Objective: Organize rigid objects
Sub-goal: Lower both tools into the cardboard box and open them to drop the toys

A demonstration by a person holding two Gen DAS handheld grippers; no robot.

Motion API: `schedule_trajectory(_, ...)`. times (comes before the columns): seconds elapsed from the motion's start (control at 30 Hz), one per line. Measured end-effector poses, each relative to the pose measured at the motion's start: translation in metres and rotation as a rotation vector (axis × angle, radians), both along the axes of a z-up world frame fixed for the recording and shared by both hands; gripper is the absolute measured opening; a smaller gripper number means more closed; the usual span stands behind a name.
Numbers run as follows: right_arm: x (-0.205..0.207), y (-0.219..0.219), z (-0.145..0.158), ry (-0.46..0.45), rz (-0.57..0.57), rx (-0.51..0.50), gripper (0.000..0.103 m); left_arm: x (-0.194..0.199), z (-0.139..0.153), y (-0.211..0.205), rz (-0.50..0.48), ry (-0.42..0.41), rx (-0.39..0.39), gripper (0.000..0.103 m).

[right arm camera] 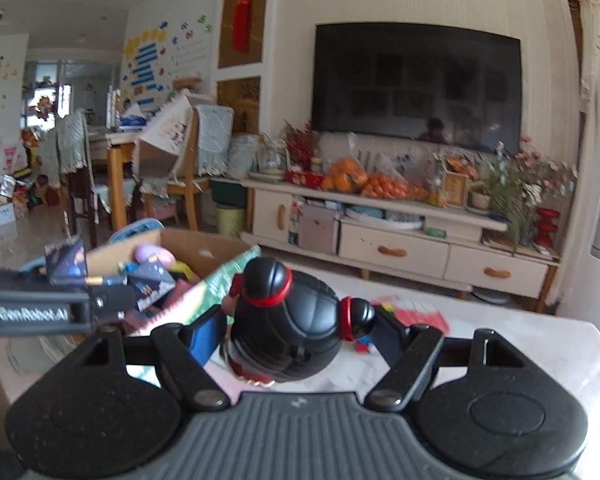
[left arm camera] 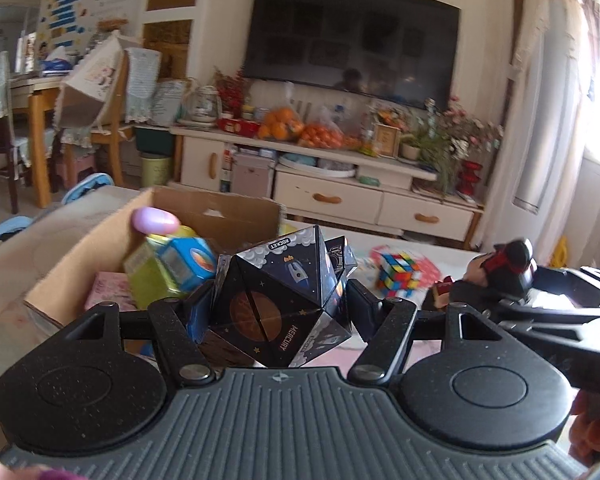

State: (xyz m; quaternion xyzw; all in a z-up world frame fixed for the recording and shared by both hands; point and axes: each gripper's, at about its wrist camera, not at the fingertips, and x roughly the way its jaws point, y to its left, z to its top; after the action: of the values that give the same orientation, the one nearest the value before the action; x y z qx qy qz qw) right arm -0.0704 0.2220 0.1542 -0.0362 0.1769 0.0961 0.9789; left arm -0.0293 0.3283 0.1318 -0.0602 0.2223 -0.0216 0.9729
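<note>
Left gripper (left arm camera: 280,304) clamps the folding space cube (left arm camera: 278,300); right gripper (right arm camera: 298,328) clamps a black figurine (right arm camera: 288,320). Cardboard box (left arm camera: 220,208) sits at 11 o'clock; each should clear its rim before release.

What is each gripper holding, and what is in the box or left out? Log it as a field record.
left gripper: shut on the space-print folding cube
right gripper: shut on the black toy figure with red bands
cardboard box: open, holds a purple egg, a blue block, a green box
left on table: Rubik's cube
background: TV, oranges on the cabinet
</note>
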Motion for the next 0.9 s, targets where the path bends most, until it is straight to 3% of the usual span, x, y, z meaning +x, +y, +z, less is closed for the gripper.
schedule_trajectory(0.37, 0.07, 0.053, 0.021, -0.059, 0.146, 0.003, 0.076, 0.029, -0.003, 0.044, 0.174, 0.036, 0.026, 0.083)
schedule_trajectory(0.9, 0.162, 0.11, -0.002, 0.042, 0.206, -0.049, 0.076, 0.042, -0.019, 0.055, 0.195, 0.126, 0.031, 0.083)
